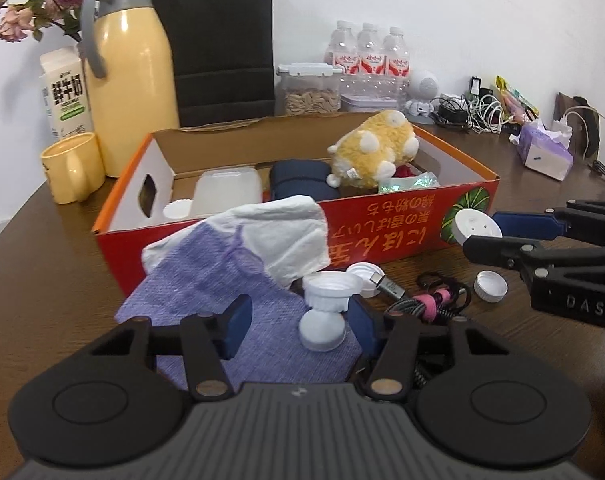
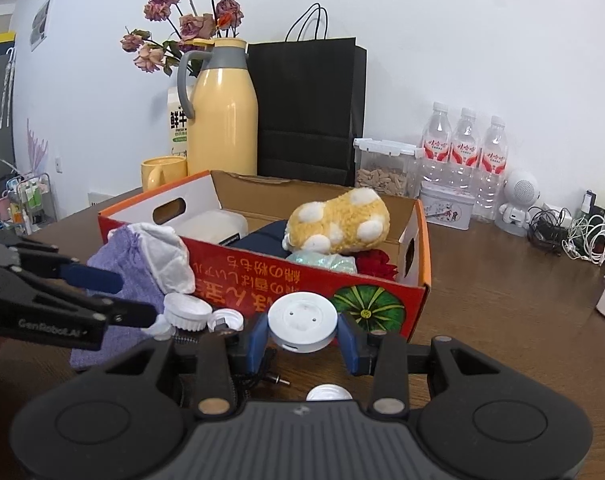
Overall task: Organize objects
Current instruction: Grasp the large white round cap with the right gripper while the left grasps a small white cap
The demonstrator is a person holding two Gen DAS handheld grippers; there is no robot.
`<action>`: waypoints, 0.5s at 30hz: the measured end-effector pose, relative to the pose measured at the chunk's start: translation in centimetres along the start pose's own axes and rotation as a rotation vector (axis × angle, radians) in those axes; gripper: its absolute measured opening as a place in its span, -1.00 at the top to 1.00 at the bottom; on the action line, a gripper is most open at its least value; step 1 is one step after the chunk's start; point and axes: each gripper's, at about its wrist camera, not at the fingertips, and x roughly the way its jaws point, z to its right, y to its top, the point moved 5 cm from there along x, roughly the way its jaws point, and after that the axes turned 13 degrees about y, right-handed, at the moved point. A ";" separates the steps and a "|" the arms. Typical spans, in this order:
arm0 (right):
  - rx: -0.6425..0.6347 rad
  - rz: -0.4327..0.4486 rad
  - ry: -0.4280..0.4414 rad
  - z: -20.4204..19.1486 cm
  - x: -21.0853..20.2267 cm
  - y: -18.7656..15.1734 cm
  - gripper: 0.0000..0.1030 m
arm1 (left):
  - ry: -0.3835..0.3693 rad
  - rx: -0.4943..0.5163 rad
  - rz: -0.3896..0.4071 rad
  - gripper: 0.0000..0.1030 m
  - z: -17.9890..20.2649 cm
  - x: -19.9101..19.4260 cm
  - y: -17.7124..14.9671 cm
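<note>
Resting between the open left fingers [image 1: 238, 320], white spool [image 1: 325, 314]; right fingers [image 2: 258, 344] clamping white disc [image 2: 302, 322].

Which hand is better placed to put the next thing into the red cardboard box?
Right. Its tongs already clamp the round white plastic disc just in front of the red cardboard box. The left tongs only straddle the small white ribbed bottle, not yet gripping.

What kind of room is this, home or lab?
Most likely a lived-in home or small office, not a lab: a wooden table crowded with a yellow thermos jug, dried flowers, water bottles, and a tangle of charger cables.
</note>
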 end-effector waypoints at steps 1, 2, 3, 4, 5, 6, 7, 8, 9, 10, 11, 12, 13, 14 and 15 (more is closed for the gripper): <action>0.002 0.001 0.001 0.1 0.1 -0.1 0.29 | -0.001 0.001 -0.007 -0.08 0.2 0.3 0.0; 0.003 0.003 0.002 0.1 0.1 -0.2 0.28 | -0.002 0.003 -0.015 -0.05 0.4 0.6 -0.1; 0.005 0.007 0.003 0.2 0.1 -0.2 0.28 | -0.006 0.004 -0.022 0.01 0.5 0.8 -0.1; 0.006 0.008 0.004 0.2 0.1 -0.3 0.28 | -0.012 0.005 -0.030 0.10 0.6 0.9 -0.3; 0.007 0.009 0.004 0.2 0.2 -0.4 0.29 | -0.016 0.008 -0.037 0.14 0.8 1.1 -0.4; 0.008 0.007 0.006 0.2 0.2 -0.5 0.29 | -0.019 0.010 -0.044 0.26 0.9 1.2 -0.6; 0.009 0.005 0.008 0.2 0.3 -0.7 0.29 | -0.020 0.008 -0.048 0.36 0.9 1.4 -0.7; 0.009 0.003 0.009 0.1 0.4 -0.7 0.28 | -0.025 0.008 -0.056 0.43 1.0 1.5 -0.9; 0.008 0.000 0.010 0.1 0.4 -0.8 0.28 | -0.028 0.007 -0.062 0.44 1.0 1.6 -1.0; 0.006 0.000 0.011 0.0 0.5 -0.9 0.28 | -0.029 0.006 -0.054 0.44 1.0 1.6 -1.2; 0.005 0.001 0.012 0.0 0.5 -0.9 0.28 | -0.028 0.007 -0.049 0.44 1.0 1.5 -1.3; 0.003 0.002 0.013 -0.1 0.5 -0.9 0.28 | -0.030 0.006 -0.043 0.44 1.0 1.4 -1.3; 0.002 0.003 0.014 -0.1 0.4 -1.0 0.28 | -0.034 -0.001 -0.040 0.44 0.9 1.4 -1.4; 0.002 0.005 0.014 -0.1 0.4 -1.0 0.28 | -0.037 -0.008 -0.038 0.44 0.9 1.3 -1.5; 0.001 0.005 0.014 -0.1 0.5 -1.0 0.28 | -0.036 -0.014 -0.036 0.44 0.8 1.3 -1.5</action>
